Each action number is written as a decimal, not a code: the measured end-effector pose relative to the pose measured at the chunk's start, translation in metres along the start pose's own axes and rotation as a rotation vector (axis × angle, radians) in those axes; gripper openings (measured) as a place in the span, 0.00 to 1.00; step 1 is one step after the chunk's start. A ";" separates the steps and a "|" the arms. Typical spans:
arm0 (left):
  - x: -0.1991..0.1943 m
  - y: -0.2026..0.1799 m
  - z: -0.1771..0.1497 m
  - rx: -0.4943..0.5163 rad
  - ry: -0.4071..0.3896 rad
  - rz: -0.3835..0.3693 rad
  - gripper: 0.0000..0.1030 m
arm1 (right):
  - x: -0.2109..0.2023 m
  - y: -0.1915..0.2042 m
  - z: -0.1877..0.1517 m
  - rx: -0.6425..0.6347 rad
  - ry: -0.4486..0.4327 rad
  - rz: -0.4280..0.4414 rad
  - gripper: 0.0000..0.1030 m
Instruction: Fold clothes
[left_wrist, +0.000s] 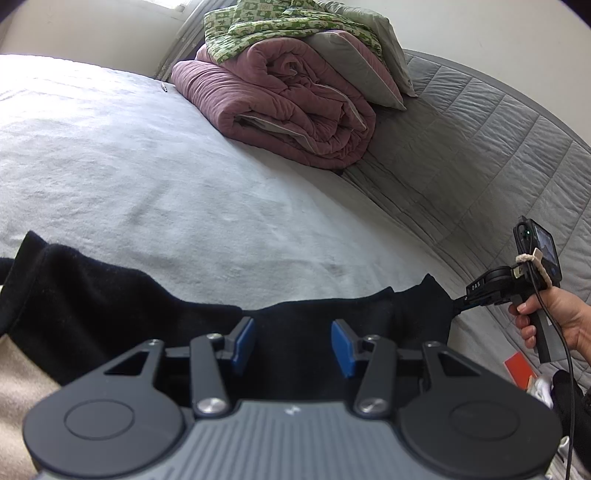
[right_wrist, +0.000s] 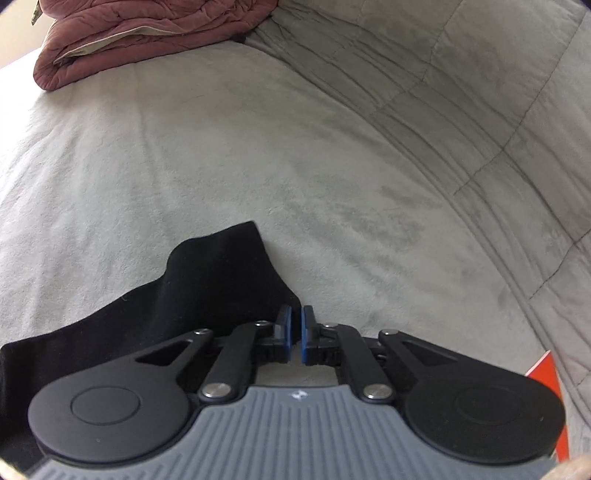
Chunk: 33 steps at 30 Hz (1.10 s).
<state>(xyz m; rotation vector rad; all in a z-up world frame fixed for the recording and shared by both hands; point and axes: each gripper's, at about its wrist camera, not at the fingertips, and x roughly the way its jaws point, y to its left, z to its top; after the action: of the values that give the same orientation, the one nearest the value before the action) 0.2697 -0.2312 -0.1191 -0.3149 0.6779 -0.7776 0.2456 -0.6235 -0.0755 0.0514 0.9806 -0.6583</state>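
A black garment (left_wrist: 122, 295) lies spread across the near part of a pale grey bed (left_wrist: 147, 177). My left gripper (left_wrist: 293, 341) is open, its blue pads (left_wrist: 245, 341) wide apart just above the garment's middle. My right gripper (right_wrist: 296, 332) is nearly closed, pinching the garment's right corner (right_wrist: 225, 280); the cloth runs from the jaws off to the left. In the left wrist view the right gripper (left_wrist: 460, 301), held by a hand, meets the garment's right edge.
A folded mauve quilt (left_wrist: 280, 107) with a green patterned blanket (left_wrist: 266, 26) and grey pillow on top sits at the bed's far end. A grey quilted cover (left_wrist: 480, 140) rises along the right. An orange item (right_wrist: 546, 369) lies at the right edge. Beige cloth (left_wrist: 18, 406) lies near left.
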 end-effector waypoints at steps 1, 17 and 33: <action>0.000 0.000 0.000 0.000 0.000 0.000 0.46 | -0.004 -0.001 0.001 -0.010 -0.016 -0.022 0.03; 0.000 -0.001 0.000 -0.001 0.000 0.001 0.46 | 0.011 -0.011 -0.010 -0.053 0.006 -0.136 0.03; -0.002 -0.006 0.002 0.018 0.001 0.009 0.54 | -0.040 0.014 -0.003 -0.040 -0.110 -0.048 0.53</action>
<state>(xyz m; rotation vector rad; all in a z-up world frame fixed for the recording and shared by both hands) 0.2664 -0.2337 -0.1140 -0.2954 0.6721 -0.7747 0.2358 -0.5910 -0.0492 -0.0435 0.8913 -0.6785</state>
